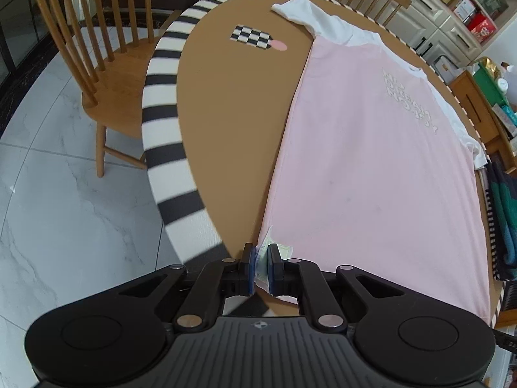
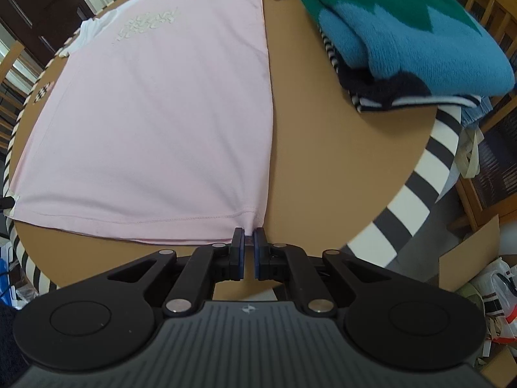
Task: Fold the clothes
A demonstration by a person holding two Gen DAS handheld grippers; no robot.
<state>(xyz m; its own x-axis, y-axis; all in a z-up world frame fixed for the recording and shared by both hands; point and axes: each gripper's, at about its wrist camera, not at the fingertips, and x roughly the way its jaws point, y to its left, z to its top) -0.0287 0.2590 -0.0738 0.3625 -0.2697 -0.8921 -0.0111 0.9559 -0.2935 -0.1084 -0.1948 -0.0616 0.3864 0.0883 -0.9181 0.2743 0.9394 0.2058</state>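
A pink cotton T-shirt with white sleeves (image 1: 371, 161) lies flat, print up, on the round brown table with a black-and-white striped rim (image 1: 226, 129), its length running from the near hem to the far collar. The left gripper (image 1: 261, 270) pinches the hem corner with its care label; the right gripper (image 2: 248, 252) pinches the opposite hem corner. A stack of folded clothes topped by a blue-green fleece (image 2: 404, 32) sits beside the shirt.

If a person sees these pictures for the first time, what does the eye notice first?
A pink T-shirt with white sleeves lies flat across the round brown table. The left gripper and right gripper each pinch a bottom corner. A folded blue-green fleece tops a pile beside it.
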